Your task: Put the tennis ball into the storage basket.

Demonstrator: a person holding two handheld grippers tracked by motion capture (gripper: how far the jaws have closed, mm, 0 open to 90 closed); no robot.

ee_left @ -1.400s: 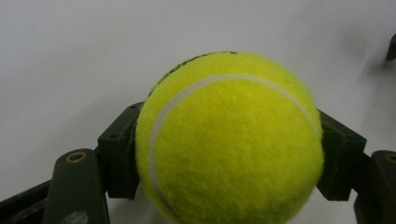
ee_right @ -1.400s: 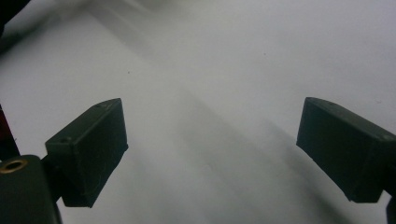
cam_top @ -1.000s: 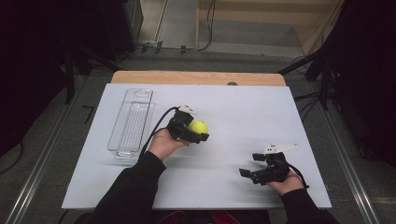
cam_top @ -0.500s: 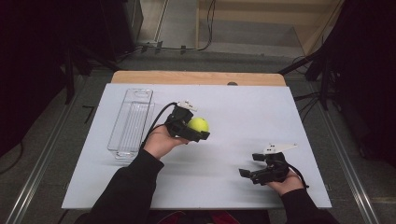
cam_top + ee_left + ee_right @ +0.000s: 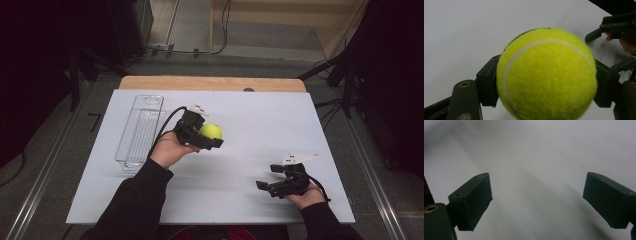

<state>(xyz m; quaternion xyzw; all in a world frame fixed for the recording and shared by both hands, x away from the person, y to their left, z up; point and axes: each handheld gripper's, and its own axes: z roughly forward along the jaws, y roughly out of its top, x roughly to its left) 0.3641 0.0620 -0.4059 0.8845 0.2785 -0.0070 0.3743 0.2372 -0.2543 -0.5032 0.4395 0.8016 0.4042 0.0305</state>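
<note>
A yellow-green tennis ball (image 5: 211, 131) (image 5: 546, 75) is clamped between the two black jaws of my left gripper (image 5: 210, 136) (image 5: 546, 85), held a little above the middle of the white table (image 5: 260, 120). Over the table's front right, my right gripper (image 5: 267, 182) (image 5: 537, 200) stands open, its jaws wide apart with bare white surface between them. That right gripper (image 5: 609, 30) also appears at the top right of the left gripper view, beyond the ball.
A clear plastic tray (image 5: 140, 132) lies lengthwise on the left part of the table. A wooden strip (image 5: 210, 83) runs along the far edge. Dark floor and stands surround the table.
My left gripper has carried the ball slightly to the right and away from me. The right gripper has stayed where it was.
</note>
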